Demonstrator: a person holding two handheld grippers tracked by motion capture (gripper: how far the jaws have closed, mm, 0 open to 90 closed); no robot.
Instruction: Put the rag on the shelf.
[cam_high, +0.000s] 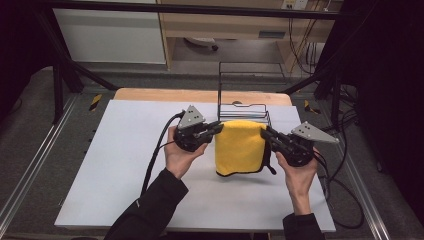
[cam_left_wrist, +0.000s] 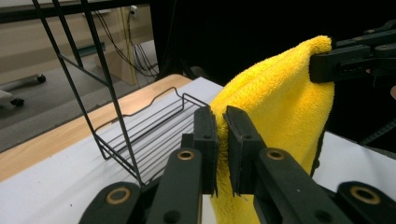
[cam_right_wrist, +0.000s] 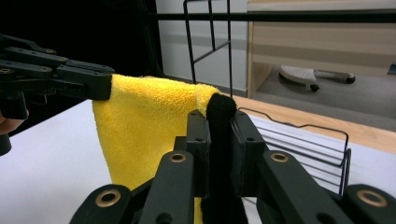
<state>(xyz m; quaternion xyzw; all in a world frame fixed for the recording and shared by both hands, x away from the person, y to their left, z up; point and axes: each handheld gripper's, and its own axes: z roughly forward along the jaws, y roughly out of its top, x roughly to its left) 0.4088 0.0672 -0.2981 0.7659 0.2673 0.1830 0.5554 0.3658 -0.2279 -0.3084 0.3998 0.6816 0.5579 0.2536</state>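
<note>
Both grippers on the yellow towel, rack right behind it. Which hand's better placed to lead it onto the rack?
Right, probably. The right gripper pinches the yellow towel directly in front of the wire rack; the left gripper holds the corner farther off.

white table (cam_high: 125, 165), wire rack (cam_high: 243, 107) on it

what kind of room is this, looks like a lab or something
Probably a lab or workshop recording bay: a white table inside a black metal frame, cables hanging by wooden cabinets, and an office chair base behind.
</note>
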